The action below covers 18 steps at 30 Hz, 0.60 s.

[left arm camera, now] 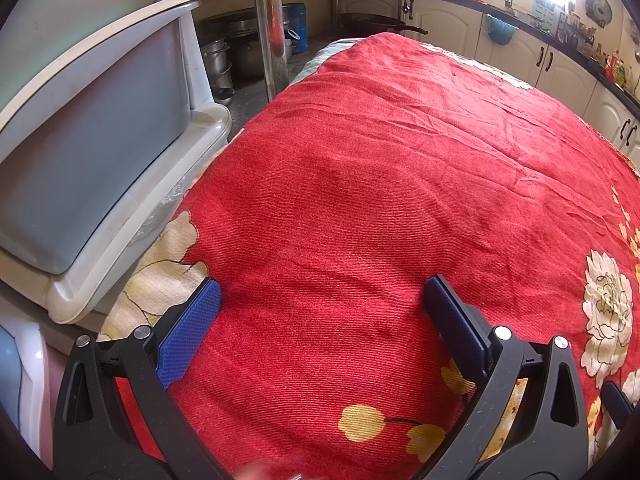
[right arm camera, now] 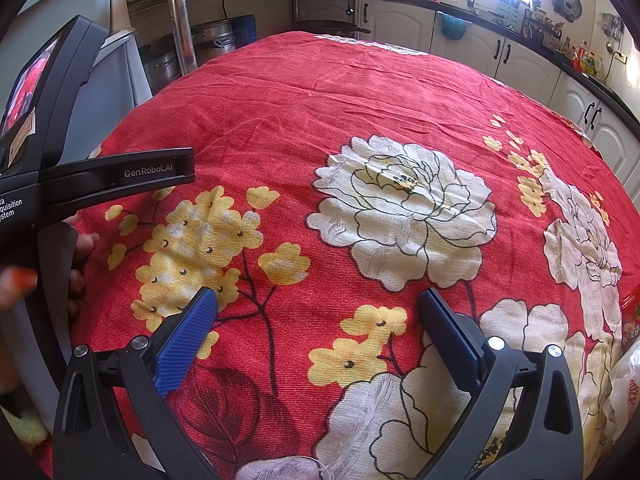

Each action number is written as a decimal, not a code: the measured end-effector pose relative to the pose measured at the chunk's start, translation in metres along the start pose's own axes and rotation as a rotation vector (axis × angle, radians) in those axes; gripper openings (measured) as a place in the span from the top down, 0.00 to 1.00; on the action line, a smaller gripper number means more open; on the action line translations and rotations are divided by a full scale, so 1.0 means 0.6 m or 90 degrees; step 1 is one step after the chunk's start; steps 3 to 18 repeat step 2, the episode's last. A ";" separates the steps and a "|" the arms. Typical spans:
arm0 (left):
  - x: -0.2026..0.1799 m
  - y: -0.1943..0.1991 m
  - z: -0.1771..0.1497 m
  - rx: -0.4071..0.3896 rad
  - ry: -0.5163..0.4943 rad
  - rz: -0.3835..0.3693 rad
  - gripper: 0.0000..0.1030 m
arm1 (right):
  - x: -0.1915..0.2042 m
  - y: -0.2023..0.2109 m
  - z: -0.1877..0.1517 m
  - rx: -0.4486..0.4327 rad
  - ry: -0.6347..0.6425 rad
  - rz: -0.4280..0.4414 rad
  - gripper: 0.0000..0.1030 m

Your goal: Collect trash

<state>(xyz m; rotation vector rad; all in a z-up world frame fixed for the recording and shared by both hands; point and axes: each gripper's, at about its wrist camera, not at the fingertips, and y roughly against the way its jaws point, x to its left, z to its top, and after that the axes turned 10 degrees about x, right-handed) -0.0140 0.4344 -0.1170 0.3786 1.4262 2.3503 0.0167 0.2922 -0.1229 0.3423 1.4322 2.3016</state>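
A red cloth with white and yellow flowers (left arm camera: 380,160) covers the table in both views. My left gripper (left arm camera: 323,285) hovers open over its near left part, with nothing between the blue pads. A grey bin with a white swing lid (left arm camera: 100,140) stands just left of the table, its lid closed. My right gripper (right arm camera: 318,295) is open over the flower print, also holding nothing. A white plastic wrapper with red letters (right arm camera: 624,384) and a red packet (right arm camera: 631,308) lie at the cloth's far right edge, partly cut off. The left gripper's body (right arm camera: 120,172) and a hand (right arm camera: 82,248) show on the left of the right wrist view.
A steel pole (left arm camera: 272,24) rises behind the bin, with steel pots (left arm camera: 218,60) and a blue drum (left arm camera: 298,26) on the floor. White cabinets (left arm camera: 448,28) under a dark counter with bottles (right arm camera: 588,60) run along the back and right.
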 end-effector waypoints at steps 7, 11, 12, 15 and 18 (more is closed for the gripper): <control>-0.001 0.000 0.000 0.000 0.000 0.000 0.09 | 0.001 -0.001 -0.001 0.000 0.000 0.000 0.05; -0.001 0.000 0.000 0.000 0.000 0.000 0.09 | 0.001 -0.001 -0.001 0.000 0.000 0.000 0.05; -0.001 0.000 0.000 0.000 0.000 0.000 0.09 | 0.001 -0.001 -0.001 0.000 0.000 0.000 0.05; -0.001 0.000 0.000 0.000 0.000 0.000 0.09 | 0.001 -0.001 -0.001 0.000 0.000 0.000 0.05; -0.001 0.000 0.000 0.000 0.000 0.000 0.09 | 0.001 -0.001 -0.001 0.000 0.000 0.000 0.05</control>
